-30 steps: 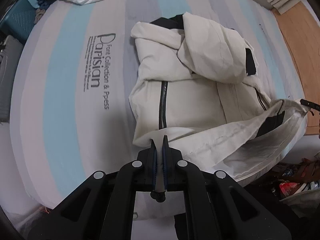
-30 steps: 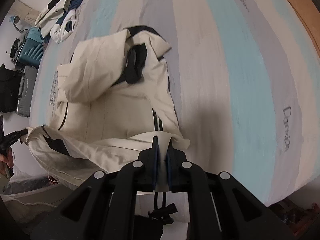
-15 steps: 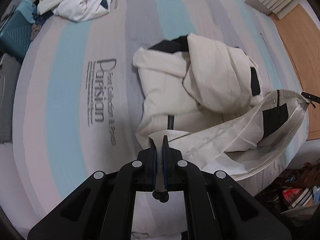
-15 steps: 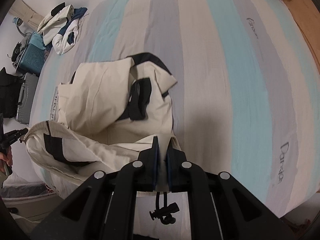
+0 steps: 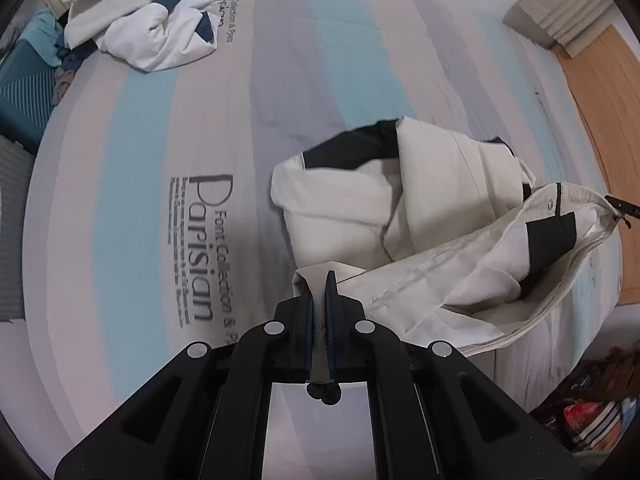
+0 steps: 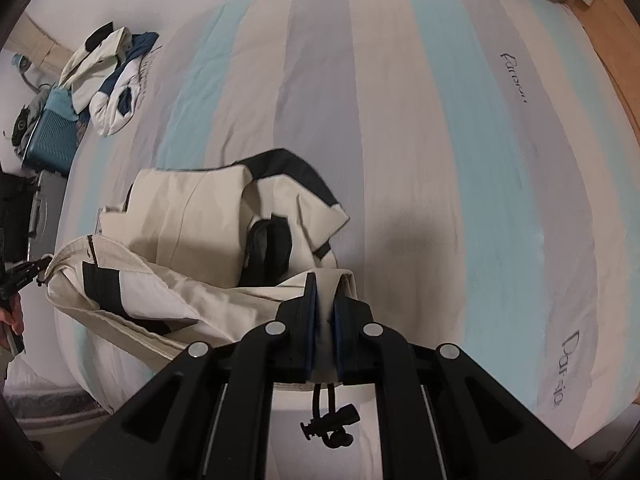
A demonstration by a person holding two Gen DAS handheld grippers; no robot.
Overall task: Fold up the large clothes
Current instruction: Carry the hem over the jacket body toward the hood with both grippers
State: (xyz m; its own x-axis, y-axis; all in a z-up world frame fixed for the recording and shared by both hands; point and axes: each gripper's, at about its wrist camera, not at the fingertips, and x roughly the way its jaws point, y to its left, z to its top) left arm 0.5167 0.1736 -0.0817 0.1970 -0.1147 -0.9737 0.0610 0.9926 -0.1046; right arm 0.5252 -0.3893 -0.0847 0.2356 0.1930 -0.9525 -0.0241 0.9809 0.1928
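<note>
Bed (image 5: pixel 140 128) carried a sheet in pale blue, grey and beige stripes, printed "Parisian" in dark letters (image 5: pixel 206 248); a second, partly legible print sat near the right edge in the right wrist view (image 6: pixel 560 368). Heap of white, cream and navy clothes (image 5: pixel 152 20) lay at the bed's far left corner. Teal suitcase (image 6: pixel 54 136) stood on the floor beside that corner, a grey case (image 6: pixel 44 208) next to it. Wood floor (image 5: pixel 596 92) ran along the right side. Stacked beige slabs (image 5: pixel 560 12) lay at the far right corner. Striped, coloured clutter (image 5: pixel 592 420) sat low right, blurred.
</note>
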